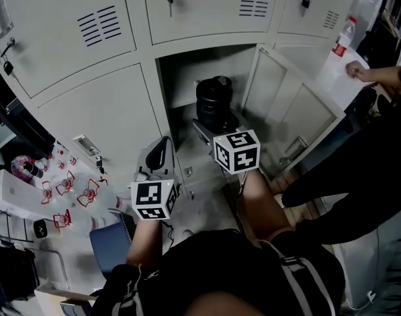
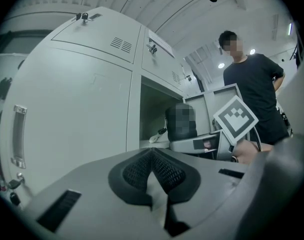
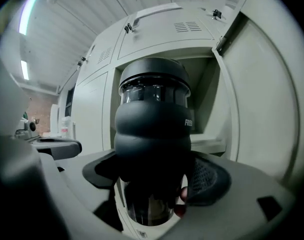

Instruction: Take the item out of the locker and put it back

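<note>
Between the pads of the right gripper (image 3: 154, 184) a black flask (image 3: 152, 119) is held. The jaws are spread wide around its lower body, and the pad on the tool's right (image 3: 209, 179) is seen pressed against its side. The opposite pad is mostly covered by the flask's bulging sleeve, so the grip is judged from the near side. The flask's long axis is kept upright, crossing the line along which the jaws close, with the clear band and dark cap rising above the tool. Just ahead of the jaws the open locker compartment (image 3: 204, 91) is framed directly behind the flask. In the head view the flask is placed at the mouth of that compartment, but it cannot be told whether its base is rested on the floor there. The way in or out is therefore judged to run straight along the tool's own pointing direction, with no turn needed. To the tool's right the swung-out door (image 3: 261, 94) is stood clear of that path. To its left and further back, the left gripper (image 2: 152, 176) is carried with its jaws closed together and nothing between them. Only the right hand is thus placed near the flask. Beyond the door a bystander (image 2: 254, 89) is seen standing.
</note>
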Available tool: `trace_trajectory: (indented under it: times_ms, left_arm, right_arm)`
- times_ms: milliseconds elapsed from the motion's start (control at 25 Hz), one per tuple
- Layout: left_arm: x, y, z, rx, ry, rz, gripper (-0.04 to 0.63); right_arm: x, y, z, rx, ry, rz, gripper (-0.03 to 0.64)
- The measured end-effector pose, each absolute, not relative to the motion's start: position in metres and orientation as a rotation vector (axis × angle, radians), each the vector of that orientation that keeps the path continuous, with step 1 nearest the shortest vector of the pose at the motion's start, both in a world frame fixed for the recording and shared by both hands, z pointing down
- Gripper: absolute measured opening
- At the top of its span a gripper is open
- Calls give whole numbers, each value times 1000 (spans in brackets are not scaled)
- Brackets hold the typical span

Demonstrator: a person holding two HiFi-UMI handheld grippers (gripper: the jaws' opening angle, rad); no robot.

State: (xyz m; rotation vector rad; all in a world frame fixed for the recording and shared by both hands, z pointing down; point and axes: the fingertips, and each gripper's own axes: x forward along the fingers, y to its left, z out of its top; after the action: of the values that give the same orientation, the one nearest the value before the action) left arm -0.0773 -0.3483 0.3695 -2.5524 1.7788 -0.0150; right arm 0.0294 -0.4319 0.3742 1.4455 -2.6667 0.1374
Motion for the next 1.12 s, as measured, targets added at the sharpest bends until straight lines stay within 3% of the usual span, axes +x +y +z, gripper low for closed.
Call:
trace_trajectory:
  times_ms: [1120]
  left_arm:
    - [-72, -343, 380, -2593, 1749, -21, 12]
  right_arm:
    - [43, -386, 421, 1478, -2686, 132, 408]
